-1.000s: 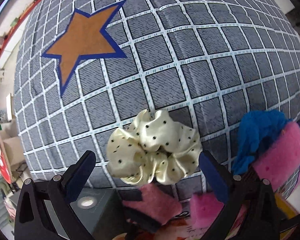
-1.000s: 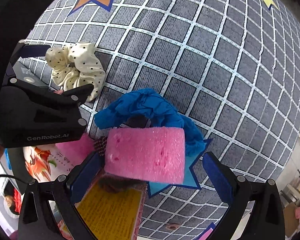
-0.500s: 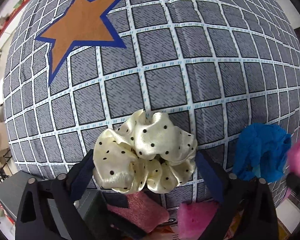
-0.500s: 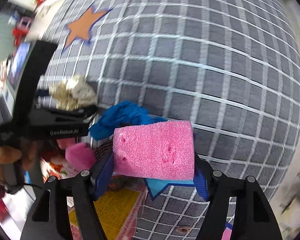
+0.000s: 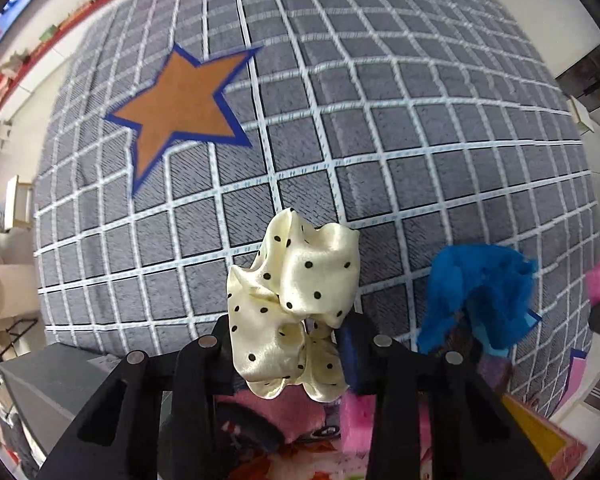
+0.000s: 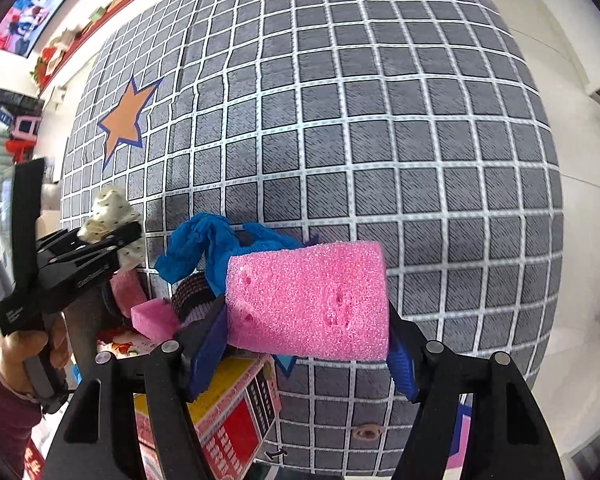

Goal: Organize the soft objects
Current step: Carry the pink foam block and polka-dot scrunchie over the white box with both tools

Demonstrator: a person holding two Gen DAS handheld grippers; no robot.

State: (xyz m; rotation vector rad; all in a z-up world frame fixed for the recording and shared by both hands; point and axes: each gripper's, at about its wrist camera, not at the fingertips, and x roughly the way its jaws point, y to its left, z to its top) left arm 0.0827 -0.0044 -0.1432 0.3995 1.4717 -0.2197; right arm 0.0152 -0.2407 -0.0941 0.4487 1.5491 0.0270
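left gripper [image 5: 286, 334]: just closed, pinching scrunchie [image 5: 292, 296], beside blue cloth [image 5: 476, 300] | right gripper [image 6: 304, 344]: pinching sponge [image 6: 308, 300], above the cloth | tip: lift slow, hold gently, drop in the right spot

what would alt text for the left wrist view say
The left gripper is shut on a cream polka-dot scrunchie, its jaws having just closed, above a grey checked rug with an orange star. A blue scrunchie lies to the right.
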